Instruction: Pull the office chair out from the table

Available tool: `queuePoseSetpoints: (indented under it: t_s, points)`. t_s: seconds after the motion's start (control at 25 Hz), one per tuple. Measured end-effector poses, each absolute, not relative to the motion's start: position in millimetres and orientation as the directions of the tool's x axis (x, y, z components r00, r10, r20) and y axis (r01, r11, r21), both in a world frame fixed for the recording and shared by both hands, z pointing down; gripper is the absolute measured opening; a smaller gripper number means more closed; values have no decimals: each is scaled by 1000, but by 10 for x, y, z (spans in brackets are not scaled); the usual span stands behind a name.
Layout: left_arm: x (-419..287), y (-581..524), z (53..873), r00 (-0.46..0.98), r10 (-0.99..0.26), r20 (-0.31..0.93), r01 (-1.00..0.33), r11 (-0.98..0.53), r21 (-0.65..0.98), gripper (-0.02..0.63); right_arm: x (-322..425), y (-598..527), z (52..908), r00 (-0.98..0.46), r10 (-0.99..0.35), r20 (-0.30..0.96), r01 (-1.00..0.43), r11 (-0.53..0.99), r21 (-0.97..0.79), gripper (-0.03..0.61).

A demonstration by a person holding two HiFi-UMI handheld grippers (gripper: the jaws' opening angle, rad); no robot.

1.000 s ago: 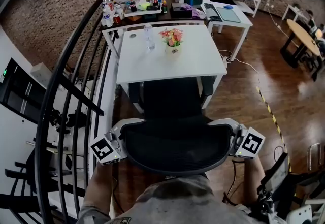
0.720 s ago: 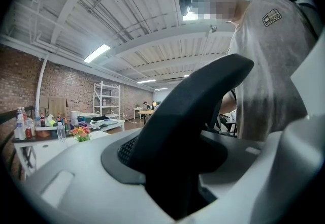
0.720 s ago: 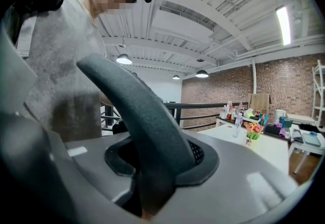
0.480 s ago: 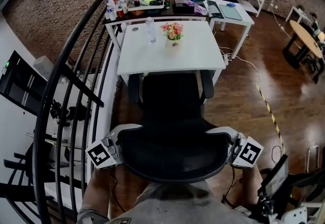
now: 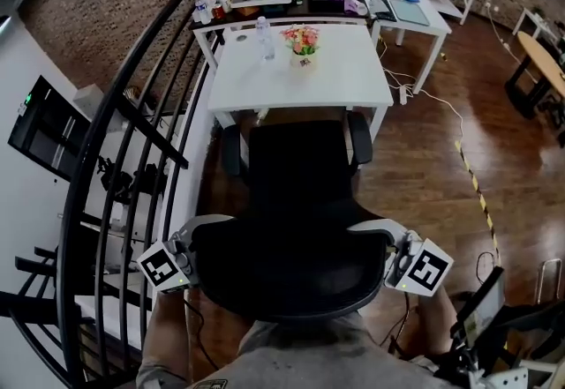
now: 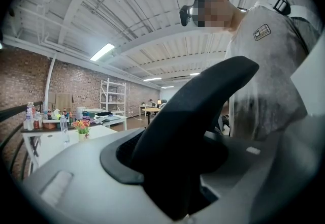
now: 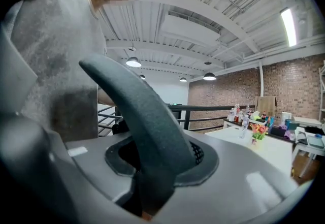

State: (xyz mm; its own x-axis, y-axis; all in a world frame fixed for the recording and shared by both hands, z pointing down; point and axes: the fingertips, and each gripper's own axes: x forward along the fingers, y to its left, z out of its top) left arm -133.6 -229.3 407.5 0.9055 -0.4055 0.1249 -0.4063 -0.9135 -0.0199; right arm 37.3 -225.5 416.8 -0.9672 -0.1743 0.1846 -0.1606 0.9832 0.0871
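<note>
While office chair (image 5: 297,171) sits beside table (image 5: 340,92), left gripper (image 5: 196,246), right gripper (image 5: 389,252) jaws apparently clamp backrest (image 5: 291,277) rim.

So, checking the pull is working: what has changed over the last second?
The black mesh-backed office chair has rolled back from the white square table towards the person, its seat now almost clear of the table's edge. The left gripper and right gripper came along, still clamped on its backrest. Table unmoved.
</note>
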Motion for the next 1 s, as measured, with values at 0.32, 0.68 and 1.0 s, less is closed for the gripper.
queuePoseSetpoints:
  t_s: [0.32,0.68,1.0]
  points:
    - [-1312,-1905,4118,904,-410,117,-410,-912,-24,227,390,-1903,4232,-967,-157,200,-142,986,85,152]
    - [-1431,-1288,4131,929,-354,105,-350,-935,-50,210,247,-1264,4169,-966,-207,156,-198,978,70,155]
    - [-1574,-749,4128,947,-315,68,-312,-949,-50,196,149,-697,4261,-954,-225,199,-222,974,40,153]
